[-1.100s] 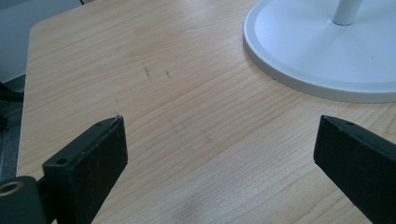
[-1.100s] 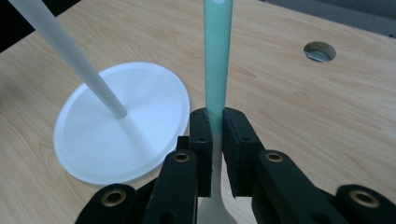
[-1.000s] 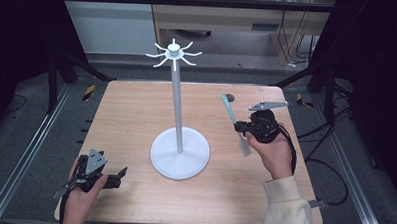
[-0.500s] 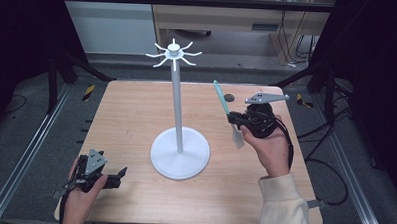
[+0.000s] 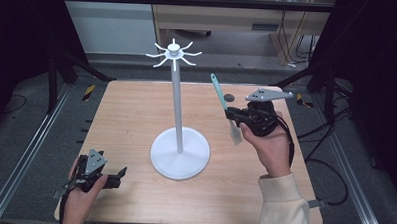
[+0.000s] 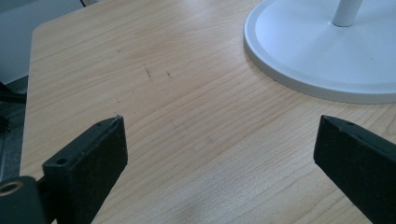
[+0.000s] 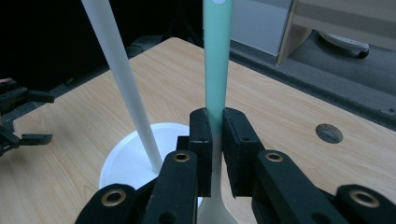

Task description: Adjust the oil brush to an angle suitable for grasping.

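Right gripper [image 7: 212, 135]: jaws are being pinched on the spatula [image 7: 215, 56] handle, above the table [image 5: 136, 120].
Spatula: being held upright, at 3 o'clock from the stand [image 5: 177, 101].
Left gripper [image 6: 219, 154]: being held spread, unloaded.

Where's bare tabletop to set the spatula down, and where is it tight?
Widest bare patch: far-left tabletop, between the left edge and the stand's pole. Also free: the near strip between the stand's base and the front edge. Tighter on the right, where the right gripper holds the spatula, and at the near-left corner by the left gripper.
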`<move>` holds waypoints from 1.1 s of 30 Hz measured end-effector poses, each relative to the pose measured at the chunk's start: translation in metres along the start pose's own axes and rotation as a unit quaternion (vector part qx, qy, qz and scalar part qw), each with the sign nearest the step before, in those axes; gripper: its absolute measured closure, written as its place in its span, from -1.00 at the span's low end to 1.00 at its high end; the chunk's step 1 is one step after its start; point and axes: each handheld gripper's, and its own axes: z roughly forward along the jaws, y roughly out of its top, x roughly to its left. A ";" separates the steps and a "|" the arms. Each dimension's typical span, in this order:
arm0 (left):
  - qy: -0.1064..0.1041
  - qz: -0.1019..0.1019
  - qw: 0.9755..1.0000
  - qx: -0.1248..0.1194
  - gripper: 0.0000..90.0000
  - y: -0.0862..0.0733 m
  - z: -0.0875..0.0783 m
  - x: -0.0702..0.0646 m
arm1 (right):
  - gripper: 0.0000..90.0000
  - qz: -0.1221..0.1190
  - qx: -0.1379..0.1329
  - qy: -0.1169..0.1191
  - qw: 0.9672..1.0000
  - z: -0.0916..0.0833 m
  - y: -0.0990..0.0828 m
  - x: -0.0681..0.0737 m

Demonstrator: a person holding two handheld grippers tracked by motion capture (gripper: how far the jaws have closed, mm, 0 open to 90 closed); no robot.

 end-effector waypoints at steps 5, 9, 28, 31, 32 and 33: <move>0.001 -0.003 1.000 -0.002 -0.95 0.000 -0.001 0.000 | 0.83 -0.005 -0.013 0.001 1.000 -0.002 0.006 0.004; 0.000 -0.002 1.000 -0.001 -0.95 0.000 0.000 0.000 | 0.83 -0.008 -0.022 0.003 1.000 -0.006 0.009 0.008; -0.004 -0.009 1.000 -0.012 -0.95 0.001 -0.003 0.002 | 0.83 -0.018 -0.067 -0.001 0.998 -0.021 0.016 0.021; -0.004 -0.010 1.000 -0.012 -0.95 0.001 -0.003 0.002 | 0.83 -0.021 -0.075 0.001 0.997 -0.023 0.018 0.024; -0.004 -0.010 1.000 -0.012 -0.95 0.001 -0.003 0.002 | 0.83 -0.021 -0.075 0.001 0.997 -0.023 0.018 0.024; -0.003 -0.010 1.000 -0.012 -0.95 0.001 -0.003 0.002 | 0.83 -0.021 -0.076 0.002 0.997 -0.024 0.018 0.024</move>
